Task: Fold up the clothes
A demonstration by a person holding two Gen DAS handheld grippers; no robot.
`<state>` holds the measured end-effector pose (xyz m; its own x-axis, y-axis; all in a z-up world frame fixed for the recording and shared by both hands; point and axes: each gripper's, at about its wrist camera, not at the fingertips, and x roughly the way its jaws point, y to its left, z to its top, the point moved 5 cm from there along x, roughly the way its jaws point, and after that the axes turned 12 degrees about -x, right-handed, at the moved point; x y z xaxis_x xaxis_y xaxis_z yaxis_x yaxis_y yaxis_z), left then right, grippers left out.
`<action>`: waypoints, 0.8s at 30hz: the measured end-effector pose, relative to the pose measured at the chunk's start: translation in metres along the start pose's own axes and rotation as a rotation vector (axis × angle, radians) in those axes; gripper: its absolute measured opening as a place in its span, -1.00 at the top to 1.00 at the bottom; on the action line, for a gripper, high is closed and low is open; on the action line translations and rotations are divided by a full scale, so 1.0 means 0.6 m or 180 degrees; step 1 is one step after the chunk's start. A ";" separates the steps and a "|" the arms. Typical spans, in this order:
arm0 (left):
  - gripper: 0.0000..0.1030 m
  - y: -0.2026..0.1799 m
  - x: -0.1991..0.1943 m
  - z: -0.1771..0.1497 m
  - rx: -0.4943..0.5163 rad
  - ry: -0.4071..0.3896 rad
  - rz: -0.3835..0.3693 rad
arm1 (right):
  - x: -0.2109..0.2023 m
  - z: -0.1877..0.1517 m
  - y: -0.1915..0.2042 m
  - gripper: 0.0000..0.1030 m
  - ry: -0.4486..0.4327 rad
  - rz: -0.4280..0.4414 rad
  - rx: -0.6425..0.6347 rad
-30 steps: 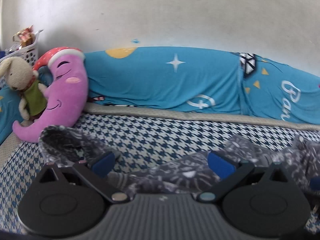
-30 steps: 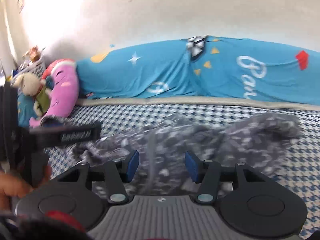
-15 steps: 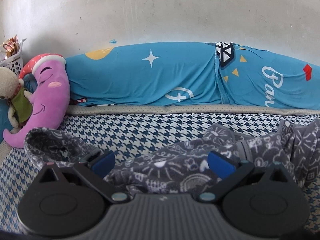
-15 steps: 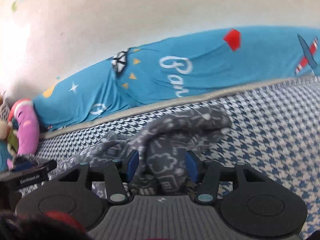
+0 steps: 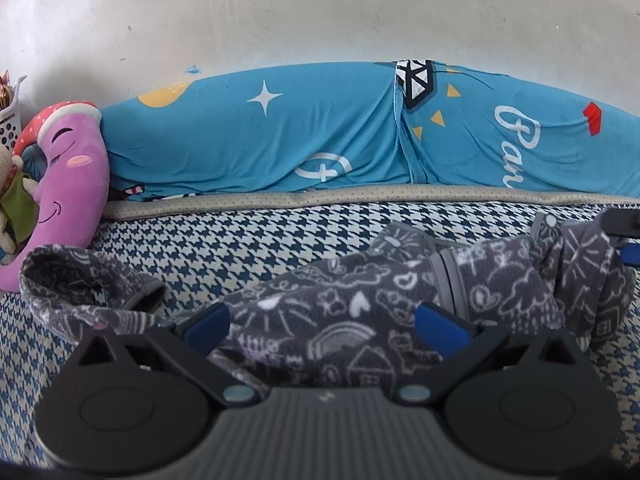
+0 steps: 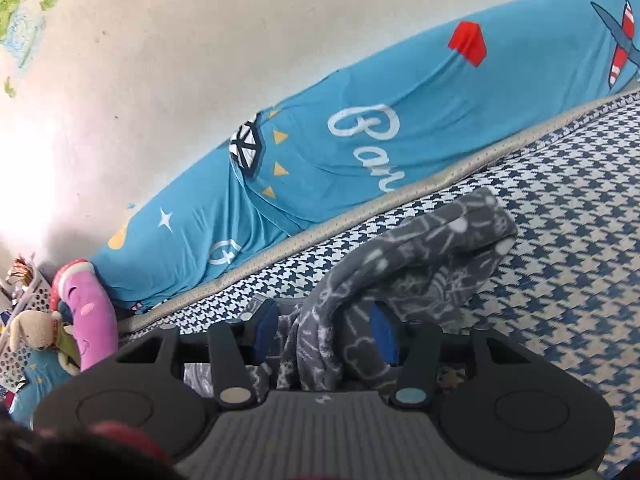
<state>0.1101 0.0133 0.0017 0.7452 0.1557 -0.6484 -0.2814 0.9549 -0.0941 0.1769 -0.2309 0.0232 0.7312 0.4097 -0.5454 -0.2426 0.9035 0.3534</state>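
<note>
The bed (image 5: 280, 236), covered in a blue-and-white houndstooth sheet, carries the garment (image 5: 352, 320). A blue bolster (image 5: 320, 140) lies along the wall behind it, and a pink moon plush (image 5: 76, 184) sits at the far left.

Handling, as judged from the folds: the garment is soft fleece, light and limp. It has no stiffness and sags wherever it is not supported. The nap probably grips the pads well, so slip is unlikely. It is not fragile. Take hold at hems, cuffs or the grey trim (image 5: 448, 280), where the edge is doubled and gives a firm bite. A grasp in mid-panel only bunches the cloth.

Appearance: dark grey fleece with white doodle print of clouds, hearts, rainbows and houses. It lies crumpled in a long ridge across the near part of the bed. One tubular end (image 5: 92, 284), a sleeve or a leg, lies to the left with its opening showing. The other end (image 6: 452, 228) is raised off the sheet in the right wrist view.

Left hand-held gripper (image 5: 328, 324): jaws wide apart, straddling the ridge, holding nothing.

Right hand-held gripper (image 6: 326, 330): jaws narrow, with a thick fold of the garment between the blue pads (image 6: 384, 332). Whether they clamp it firmly cannot be told.
</note>
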 end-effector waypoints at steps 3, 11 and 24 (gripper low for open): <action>-1.00 -0.006 -0.001 -0.003 0.0020 0.0011 -0.0035 | 0.016 -0.004 0.015 0.14 0.0024 -0.0018 -0.0086; -1.00 -0.012 0.003 -0.013 0.0030 0.0095 -0.0075 | 0.055 -0.023 0.034 0.78 0.0059 -0.0333 -0.0327; -1.00 -0.022 0.006 -0.026 0.0119 0.0214 -0.0146 | -0.007 0.008 0.020 0.83 -0.0402 -0.0565 -0.0376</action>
<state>0.1071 -0.0029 -0.0114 0.7142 0.0953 -0.6934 -0.2241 0.9697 -0.0975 0.1743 -0.2226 0.0334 0.8412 0.2307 -0.4890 -0.1706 0.9714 0.1650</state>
